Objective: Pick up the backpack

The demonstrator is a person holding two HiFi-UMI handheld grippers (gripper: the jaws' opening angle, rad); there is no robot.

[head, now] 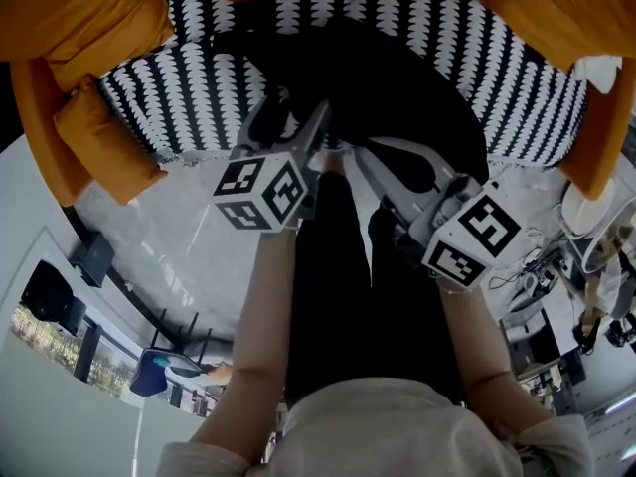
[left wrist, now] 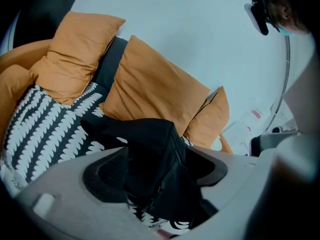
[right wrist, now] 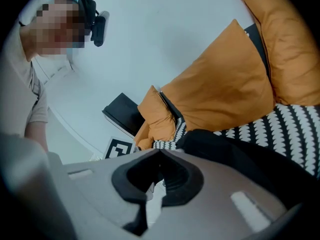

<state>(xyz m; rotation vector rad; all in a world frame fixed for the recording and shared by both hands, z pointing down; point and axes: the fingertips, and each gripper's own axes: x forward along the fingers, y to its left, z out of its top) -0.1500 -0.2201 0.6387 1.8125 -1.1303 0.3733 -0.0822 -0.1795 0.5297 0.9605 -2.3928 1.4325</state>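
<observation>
Black backpack (head: 397,97) is laid on the sofa seat (head: 169,97), about mid-seat, on the black-and-white patterned cover. Its near edge is reached by both grippers.

Left gripper (head: 296,117): jaws are spread wide. In the left gripper view a raised fold of the backpack's black fabric is seen standing between the two pads, filling most of the gap. The pads are not seen clamped on it.

Right gripper (head: 348,152): jaws are brought together at the tips, as shown in the right gripper view. Whether anything thin is pinched there cannot be told. The backpack is seen just past the tips, to the right in that view.

Both grippers are pointed downward at the seat, and their tips are held close to each other. The marker cube of the left one (head: 260,192) is at the left of the head view, and that of the right one (head: 472,235) is at the right.

Orange cushions (head: 89,18) are stacked along the sofa's back and both arms. Pale marbled floor (head: 159,237) is seen in front of the sofa. Bare forearms (head: 263,316) and a pale shirt (head: 378,430) are seen at the bottom of the head view.
</observation>
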